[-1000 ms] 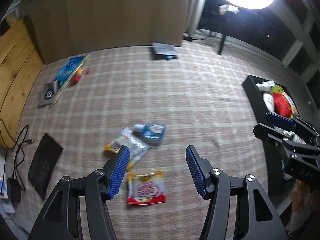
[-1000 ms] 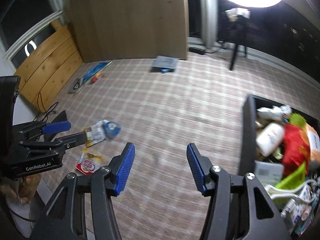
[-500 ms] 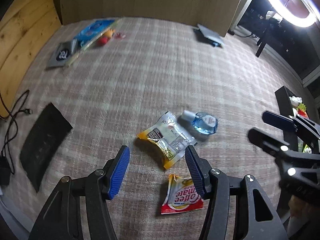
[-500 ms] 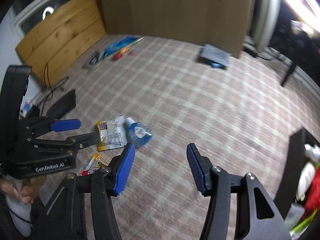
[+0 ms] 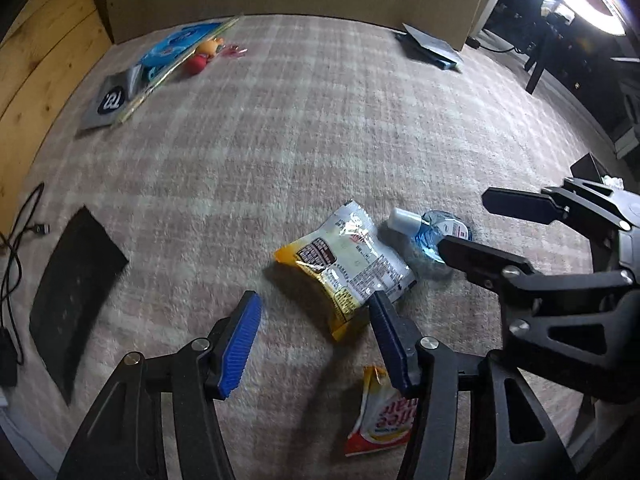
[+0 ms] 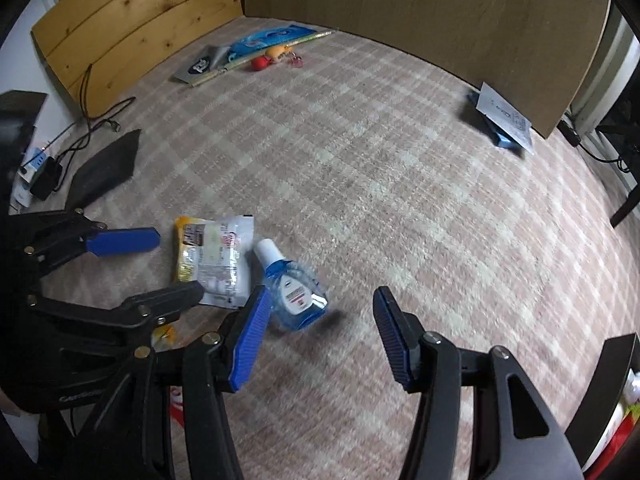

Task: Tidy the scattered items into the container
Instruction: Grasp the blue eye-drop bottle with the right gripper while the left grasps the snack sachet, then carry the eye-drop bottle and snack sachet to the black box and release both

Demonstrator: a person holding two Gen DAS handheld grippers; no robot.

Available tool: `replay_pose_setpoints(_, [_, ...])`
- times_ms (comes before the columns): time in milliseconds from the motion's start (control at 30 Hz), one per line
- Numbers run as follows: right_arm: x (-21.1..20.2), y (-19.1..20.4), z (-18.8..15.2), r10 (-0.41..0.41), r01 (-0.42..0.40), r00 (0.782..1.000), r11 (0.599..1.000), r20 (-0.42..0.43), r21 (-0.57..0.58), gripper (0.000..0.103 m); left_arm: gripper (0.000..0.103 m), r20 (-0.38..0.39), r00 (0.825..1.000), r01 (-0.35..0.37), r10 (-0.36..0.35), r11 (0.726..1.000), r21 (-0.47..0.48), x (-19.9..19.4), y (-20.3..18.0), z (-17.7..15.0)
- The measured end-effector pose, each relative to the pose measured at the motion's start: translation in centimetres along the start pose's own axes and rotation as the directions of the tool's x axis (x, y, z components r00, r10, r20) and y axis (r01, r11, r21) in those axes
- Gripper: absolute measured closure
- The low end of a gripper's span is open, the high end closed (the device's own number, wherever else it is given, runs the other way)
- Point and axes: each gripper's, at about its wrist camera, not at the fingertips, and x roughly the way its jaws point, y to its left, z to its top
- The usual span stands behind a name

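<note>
A white and yellow snack packet (image 5: 348,264) lies on the checked carpet, with a small blue bottle (image 5: 432,232) beside it. My left gripper (image 5: 314,336) hovers open just short of the packet, with nothing between its pads. A red and yellow sachet (image 5: 384,412) lies under its right finger. My right gripper (image 6: 320,336) is open above the carpet, and the bottle (image 6: 292,288) lies by its left pad. In the right wrist view the packet (image 6: 216,256) sits between the left gripper's (image 6: 180,264) fingers. The black container (image 6: 608,392) shows at the lower right edge.
At the far left lie a blue pack (image 5: 180,44), small toys (image 5: 200,60) and a grey pouch (image 5: 112,100). A black flat pad (image 5: 72,284) and cables (image 5: 16,240) sit at the left. A blue booklet (image 6: 504,120) rests against the wooden panel.
Both grippers have dropped toward the carpet. The right gripper has swung left from the container to the bottle. The left gripper has closed in on the snack packet. Both stay open.
</note>
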Motion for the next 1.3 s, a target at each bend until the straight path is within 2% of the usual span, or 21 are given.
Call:
replay_pose_setpoints(167, [1.0,-0.1,0.7,-0.016,0.016,1.0,1.0,-0.021,-0.019,0.052,0.045,0.006,1.0,-0.005,0.005,1.0,0.023,0.2,-0.1,0.7])
replay_pose_setpoints(500, [1.4,-1.2,1.7,-0.001,0.001,1.0,0.998,0.002,-0.062,0.053,0.042,0.024,1.0,-0.009,0.007,0.996,0.085,1.1,-0.5,3.3])
replay_pose_setpoints(633, [1.3,-1.4,1.8,-0.013,0.013,1.0,0.997,0.003,-0.075,0.061,0.042,0.039,0.999,-0.015,0.011,0.994,0.106,1.9,-1.6,4.4])
replay_pose_setpoints(700, [1.2,-1.5,1.8,-0.027,0.027,1.0,0.997,0.002,-0.077,0.071,0.043,0.037,0.999,-0.014,0.01,0.993,0.114,2.3,-2.0,4.8])
replay_pose_setpoints(833, [0.8,-2.7,1.7,-0.035,0.034,0.999,0.999,-0.005,-0.03,0.072,0.033,0.018,1.0,0.006,-0.008,0.996,0.084,2.9,-2.2,5.6])
replay_pose_setpoints(900, [0.5,-3.5,1.4,-0.044,0.044,0.999,0.999,-0.005,-0.009,0.072,0.033,0.019,1.0,-0.002,0.0,0.998,0.066,3.4,-2.5,6.2])
replay_pose_setpoints(1000, [0.2,-4.3,1.0,-0.067,0.067,0.998,0.998,-0.007,0.011,0.073,0.045,0.029,0.998,-0.05,0.048,0.995,0.082,4.3,-3.7,7.3])
replay_pose_setpoints(1033, [0.1,-4.5,0.9,-0.067,0.068,0.998,0.998,-0.007,0.02,0.073,0.057,0.033,0.998,-0.048,0.045,0.995,0.088,4.6,-4.3,7.7])
replay_pose_setpoints(1067, [-0.1,-4.8,0.7,-0.066,0.066,0.998,0.997,-0.007,0.033,0.073,0.065,0.034,0.999,-0.045,0.042,0.995,0.094,4.7,-4.7,7.9])
replay_pose_setpoints(1167, [-0.5,-5.6,0.4,-0.055,0.055,0.998,0.996,-0.003,0.071,0.073,0.068,0.034,0.998,-0.046,0.043,0.994,0.097,5.7,-5.8,8.7])
replay_pose_setpoints(1300, [-1.2,-6.4,-0.1,-0.056,0.054,0.998,0.992,0.008,0.112,0.073,0.07,0.02,1.0,0.001,-0.002,0.999,0.048,6.3,-6.4,9.7])
